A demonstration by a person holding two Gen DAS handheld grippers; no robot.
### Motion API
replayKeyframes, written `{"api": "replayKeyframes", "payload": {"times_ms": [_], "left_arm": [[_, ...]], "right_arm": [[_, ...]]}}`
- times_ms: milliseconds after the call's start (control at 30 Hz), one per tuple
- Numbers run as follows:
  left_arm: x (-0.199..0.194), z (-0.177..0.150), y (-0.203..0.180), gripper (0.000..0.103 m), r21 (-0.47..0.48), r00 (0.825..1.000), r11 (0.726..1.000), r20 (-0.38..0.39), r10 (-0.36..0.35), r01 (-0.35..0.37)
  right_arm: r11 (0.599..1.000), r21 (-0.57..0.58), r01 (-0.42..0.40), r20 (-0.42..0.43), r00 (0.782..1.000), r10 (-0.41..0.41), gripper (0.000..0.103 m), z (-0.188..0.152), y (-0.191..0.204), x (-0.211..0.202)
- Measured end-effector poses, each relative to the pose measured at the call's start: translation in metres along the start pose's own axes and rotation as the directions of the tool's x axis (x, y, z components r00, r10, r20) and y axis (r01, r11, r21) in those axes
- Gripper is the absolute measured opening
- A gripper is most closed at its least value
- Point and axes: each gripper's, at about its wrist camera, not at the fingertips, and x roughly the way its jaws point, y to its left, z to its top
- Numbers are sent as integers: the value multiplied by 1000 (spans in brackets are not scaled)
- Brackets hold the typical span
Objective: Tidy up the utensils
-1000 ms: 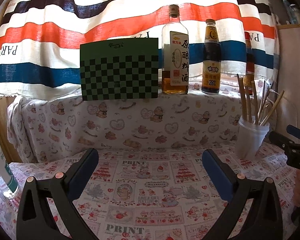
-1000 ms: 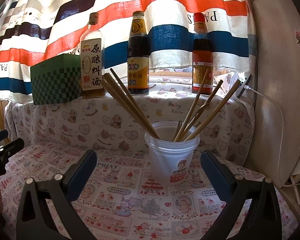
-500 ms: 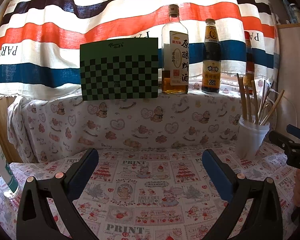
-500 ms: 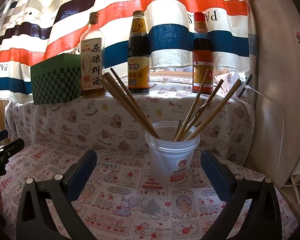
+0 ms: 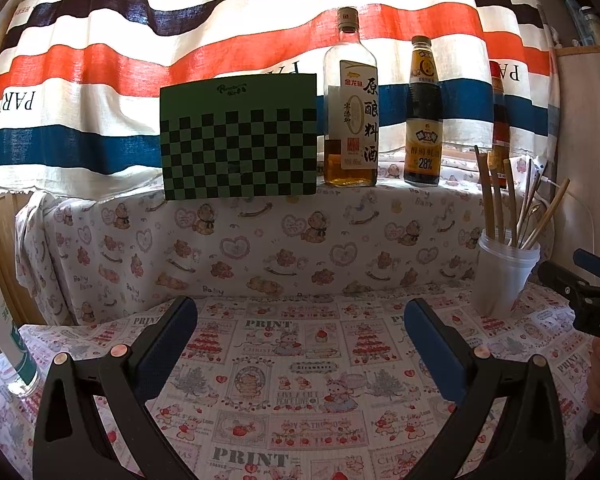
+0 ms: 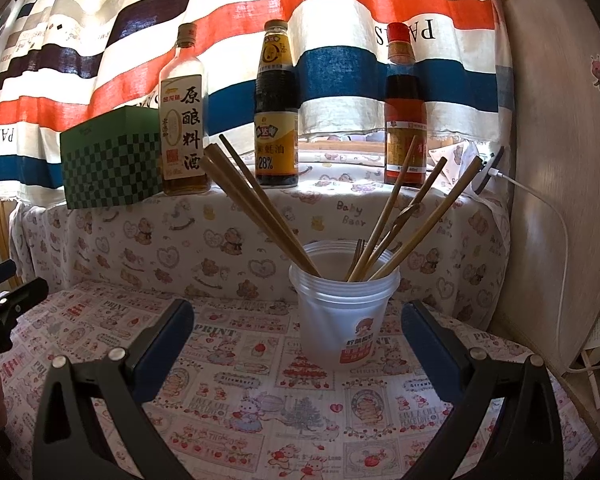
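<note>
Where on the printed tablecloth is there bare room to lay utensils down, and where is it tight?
The tablecloth lies bare between the plastic cup and the water bottle at far left, in front of the left gripper. It is crowded on the ledge, with the checkered box and sauce bottles side by side.

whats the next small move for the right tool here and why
Probably ease the right tool forward and up toward the chopsticks leaning left in the plastic cup. Its jaws are open and empty, the cup sits right ahead between them, and the left tool faces bare tablecloth.
</note>
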Motion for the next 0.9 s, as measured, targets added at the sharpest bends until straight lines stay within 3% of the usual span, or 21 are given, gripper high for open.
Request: {"api": "replayKeyframes", "payload": {"times_ms": [900], "left_arm": [[-2, 0, 0, 103, 8, 1000, 1000, -2, 17, -17]], "right_arm": [[1000, -1, 5, -7, 1000, -5, 103, 0, 1, 2]]}}
